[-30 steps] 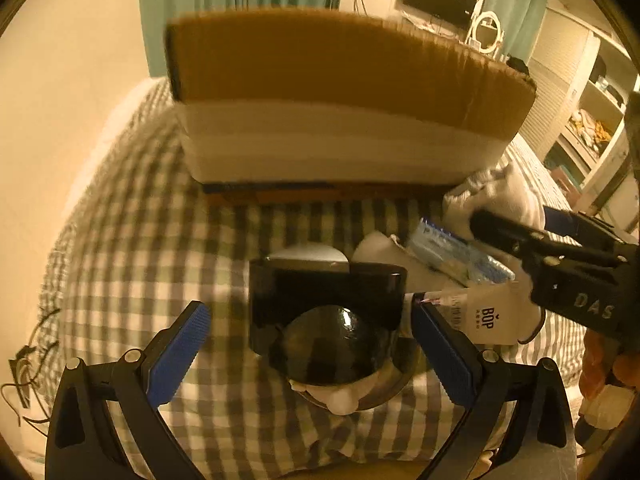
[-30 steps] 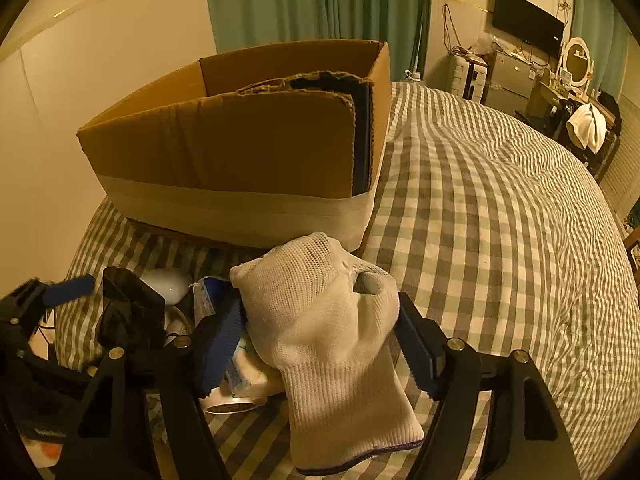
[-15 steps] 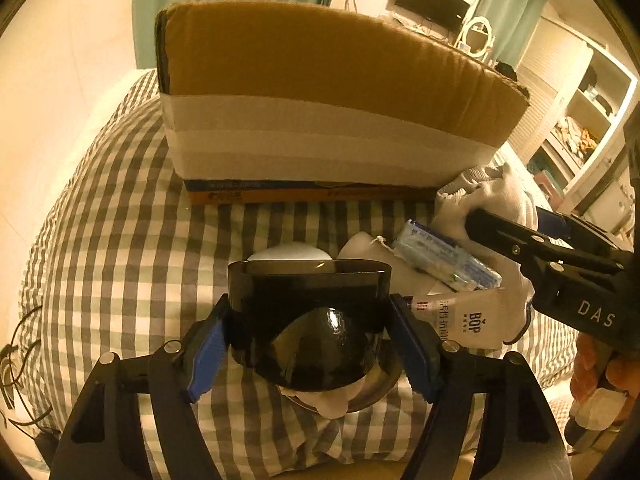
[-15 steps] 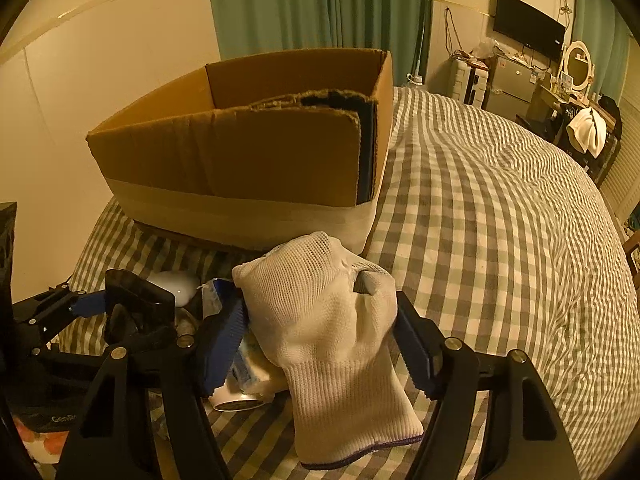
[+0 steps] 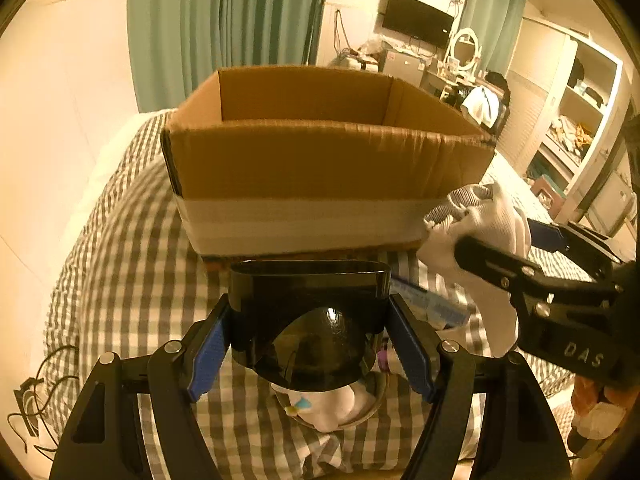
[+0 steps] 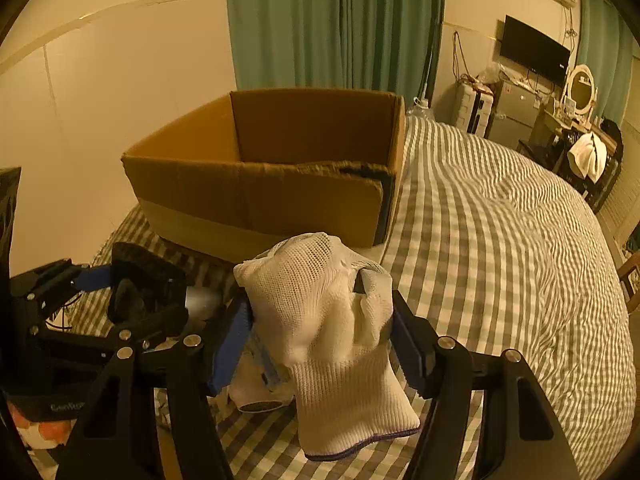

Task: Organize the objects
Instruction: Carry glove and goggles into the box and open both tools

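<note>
Checked bed (image 6: 500, 240), cardboard box (image 6: 256, 196) on it, tube (image 5: 428, 304)

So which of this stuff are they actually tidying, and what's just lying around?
In the job:
- black goggles, gripped by the left gripper
- white knit glove, gripped by the right gripper
- open cardboard box

Just lying about:
- checked bedspread
- television
- green curtains

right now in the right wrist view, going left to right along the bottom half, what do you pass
left gripper shut on the black goggle-like item → white knit glove clamped in the right gripper → bare checked bedcover. The cardboard box sits behind, farther up the picture.
</note>
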{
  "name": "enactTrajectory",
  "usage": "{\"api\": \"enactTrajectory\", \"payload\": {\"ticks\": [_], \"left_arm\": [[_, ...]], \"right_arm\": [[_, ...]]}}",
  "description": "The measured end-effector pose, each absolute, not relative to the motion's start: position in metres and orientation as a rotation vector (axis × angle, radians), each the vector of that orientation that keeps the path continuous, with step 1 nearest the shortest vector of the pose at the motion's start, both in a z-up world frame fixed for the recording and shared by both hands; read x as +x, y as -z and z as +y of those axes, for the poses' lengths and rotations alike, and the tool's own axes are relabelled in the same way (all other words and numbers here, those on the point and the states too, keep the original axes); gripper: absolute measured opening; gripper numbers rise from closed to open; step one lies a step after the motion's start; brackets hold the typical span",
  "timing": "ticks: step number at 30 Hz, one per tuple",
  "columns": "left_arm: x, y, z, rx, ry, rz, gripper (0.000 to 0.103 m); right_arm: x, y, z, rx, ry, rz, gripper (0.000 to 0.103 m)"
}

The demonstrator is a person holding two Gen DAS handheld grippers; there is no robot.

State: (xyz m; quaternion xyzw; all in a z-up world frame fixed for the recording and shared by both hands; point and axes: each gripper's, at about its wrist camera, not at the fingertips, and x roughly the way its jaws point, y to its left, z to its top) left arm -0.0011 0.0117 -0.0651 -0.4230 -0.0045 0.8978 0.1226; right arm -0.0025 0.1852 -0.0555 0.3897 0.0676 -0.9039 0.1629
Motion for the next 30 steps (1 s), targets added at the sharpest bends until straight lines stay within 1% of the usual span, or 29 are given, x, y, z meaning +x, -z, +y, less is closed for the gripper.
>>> {"api": "enactTrajectory", "payload": {"ticks": [6,17,25,30], "left_arm": [[0.005,0.037,-0.005,-1.158,-2.658,0.005,0.076],[-0.006,-0.016,-0.009,-1.011,-2.739,0.027,0.076],[-0.032,-0.053,-0.017,-1.019,-2.720,-0.012,0.076],[-0.058,-0.075,-0.009,-1.055,-2.723,-0.006,0.076]], "right_arm": [[0.003,0.032,0.181,1.038,2.599,0.216,0.063],[0.007,-0.035,0.165,0.856,2.644,0.275,0.062],[-0.015,-0.101,0.153,0.765,2.658,0.274,0.062],[-0.043,-0.131,0.142,0.799,2.663,0.227,0.062]]}}
